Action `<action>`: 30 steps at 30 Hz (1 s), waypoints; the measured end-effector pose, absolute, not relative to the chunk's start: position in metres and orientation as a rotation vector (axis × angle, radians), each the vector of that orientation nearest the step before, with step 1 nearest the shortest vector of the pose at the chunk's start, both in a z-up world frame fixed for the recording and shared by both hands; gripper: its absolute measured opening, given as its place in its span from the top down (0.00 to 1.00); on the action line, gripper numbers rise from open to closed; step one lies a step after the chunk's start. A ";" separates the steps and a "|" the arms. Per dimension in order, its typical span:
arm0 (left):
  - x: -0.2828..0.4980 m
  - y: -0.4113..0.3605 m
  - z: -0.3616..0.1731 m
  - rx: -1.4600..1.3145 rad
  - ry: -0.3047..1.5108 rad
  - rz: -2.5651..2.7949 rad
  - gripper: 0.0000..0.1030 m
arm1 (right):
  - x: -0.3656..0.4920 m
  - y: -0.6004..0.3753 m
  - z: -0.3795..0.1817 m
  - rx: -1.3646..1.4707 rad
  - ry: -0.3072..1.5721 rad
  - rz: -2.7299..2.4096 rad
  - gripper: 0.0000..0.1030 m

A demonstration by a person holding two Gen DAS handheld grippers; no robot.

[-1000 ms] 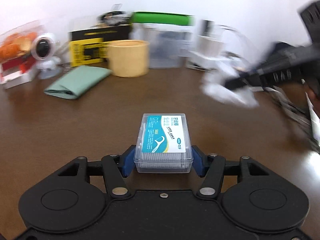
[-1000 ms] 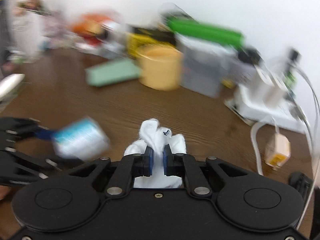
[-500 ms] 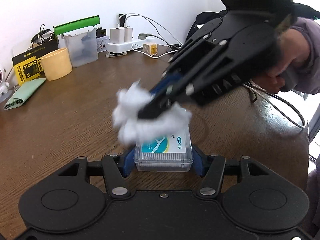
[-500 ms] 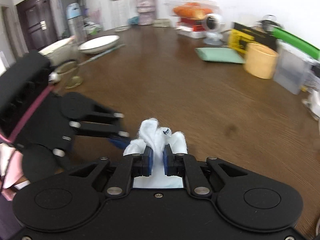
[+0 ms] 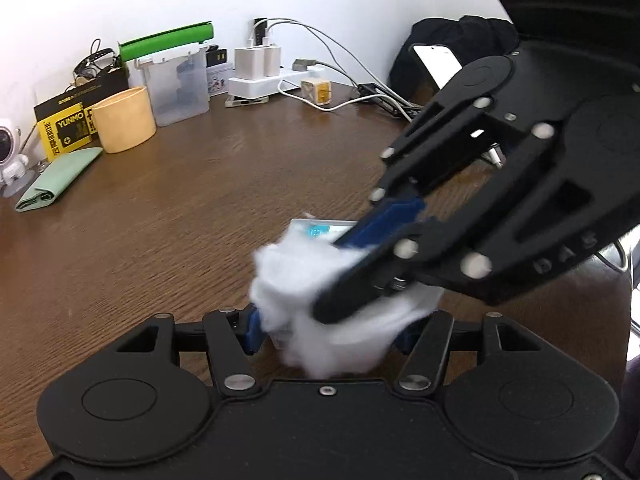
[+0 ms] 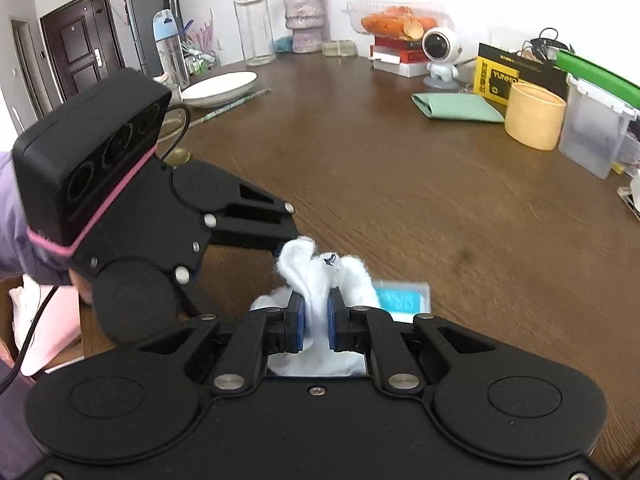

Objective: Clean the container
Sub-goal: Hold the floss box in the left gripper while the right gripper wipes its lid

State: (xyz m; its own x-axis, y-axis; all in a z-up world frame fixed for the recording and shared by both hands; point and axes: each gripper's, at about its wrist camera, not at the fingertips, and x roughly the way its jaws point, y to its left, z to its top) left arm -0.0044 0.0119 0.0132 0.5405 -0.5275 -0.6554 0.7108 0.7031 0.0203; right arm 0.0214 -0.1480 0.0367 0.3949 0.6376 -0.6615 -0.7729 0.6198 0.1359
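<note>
Gripping a white cloth (image 6: pixel 316 276), the right gripper (image 6: pixel 315 312) is pressed onto the container (image 6: pixel 404 300), clamped by the left gripper (image 5: pixel 328 332).

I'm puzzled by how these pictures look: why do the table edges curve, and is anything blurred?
Left wrist view: the fisheye lens bends the table; the white cloth is smeared, while the yellow cup stays sharp. Right wrist view: same curving, dark corners, and the small plastic box looks soft beside the cloth.

The brown wooden tabletop (image 6: pixel 400 184) carries a yellow cup (image 6: pixel 534 115), a folded green cloth (image 6: pixel 456 106) and a white plate (image 6: pixel 220 88).
</note>
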 end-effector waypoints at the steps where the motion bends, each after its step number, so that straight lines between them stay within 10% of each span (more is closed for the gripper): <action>1: -0.005 0.012 0.013 0.299 0.661 -0.747 0.43 | 0.026 -0.149 0.038 -0.202 0.734 0.891 0.89; 30: -0.001 0.002 0.013 0.271 0.647 -0.670 0.44 | 0.021 -0.153 0.042 -0.284 0.745 0.868 0.89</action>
State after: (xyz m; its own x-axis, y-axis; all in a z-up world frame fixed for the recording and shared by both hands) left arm -0.0009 0.0024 0.0131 0.5990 -0.4884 -0.6345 0.6508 0.7587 0.0304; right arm 0.0211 -0.1532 0.0422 0.4181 0.5865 -0.6937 -0.7748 0.6288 0.0647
